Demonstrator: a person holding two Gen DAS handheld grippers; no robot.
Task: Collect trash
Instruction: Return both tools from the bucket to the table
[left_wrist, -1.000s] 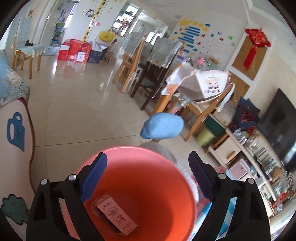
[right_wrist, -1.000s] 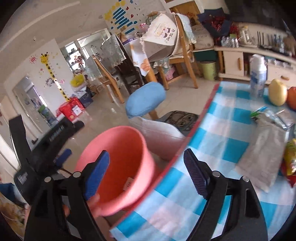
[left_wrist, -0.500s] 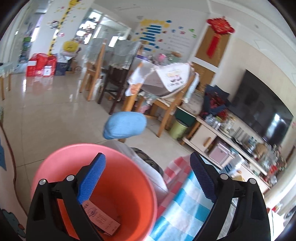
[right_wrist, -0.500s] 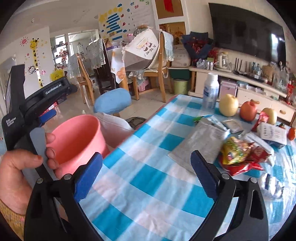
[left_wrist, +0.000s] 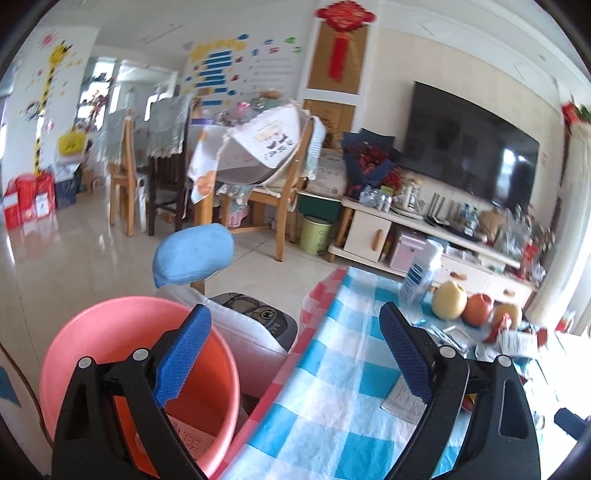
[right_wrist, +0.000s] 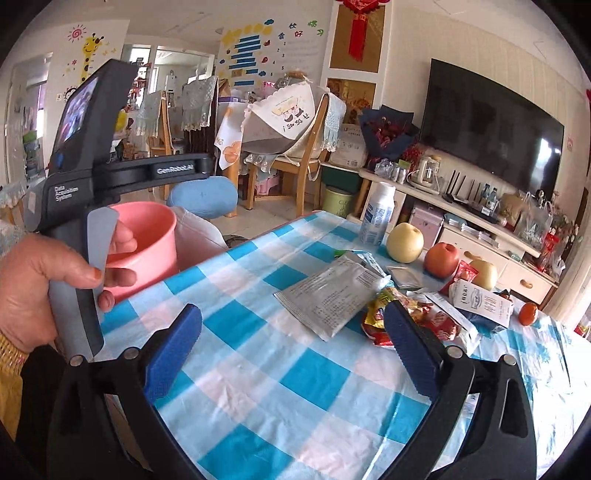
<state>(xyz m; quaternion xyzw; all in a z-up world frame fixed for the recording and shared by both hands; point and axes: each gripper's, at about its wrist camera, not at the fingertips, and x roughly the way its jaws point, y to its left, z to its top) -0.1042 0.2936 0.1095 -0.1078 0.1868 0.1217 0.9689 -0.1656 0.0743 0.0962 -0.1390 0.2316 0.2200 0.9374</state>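
Left wrist view, left gripper (left_wrist: 291, 354): jaws spread wide with nothing between them, hanging over the gap between the bin and the bench edge.
Left wrist view, pink bin (left_wrist: 110, 332): stands on the floor just beside the bench (left_wrist: 332, 398), rim below bench level; a printed paper scrap (left_wrist: 188, 441) already lies at its bottom.
Left wrist view, trash: a flat printed paper (left_wrist: 402, 400) lies on the checked cloth near the right-hand finger; more wrappers sit further off, beside the fruit and the white bottle (left_wrist: 421, 271).
Right wrist view, right gripper (right_wrist: 291, 349): jaws opening, close to their widest, empty, aimed down across the cloth at the litter.
Right wrist view, nearest trash: a grey foil sachet (right_wrist: 328, 295) lies flat on the cloth, one end touching a red and yellow snack wrapper (right_wrist: 388, 317); a white printed box (right_wrist: 480, 299) lies beyond.
Right wrist view, left hand (right_wrist: 33, 291): grips the other tool's handle, held above the bin.
Right wrist view, not trash: the pear (right_wrist: 406, 240) and the apple (right_wrist: 441, 258) should stay.
Step in hand, judged: reaching for the next piece.
How to do it well: take the sachet by its raised near edge, since flat foil slips; lift clear of the wrapper touching it; carry it fully over the bin's rim before letting go.
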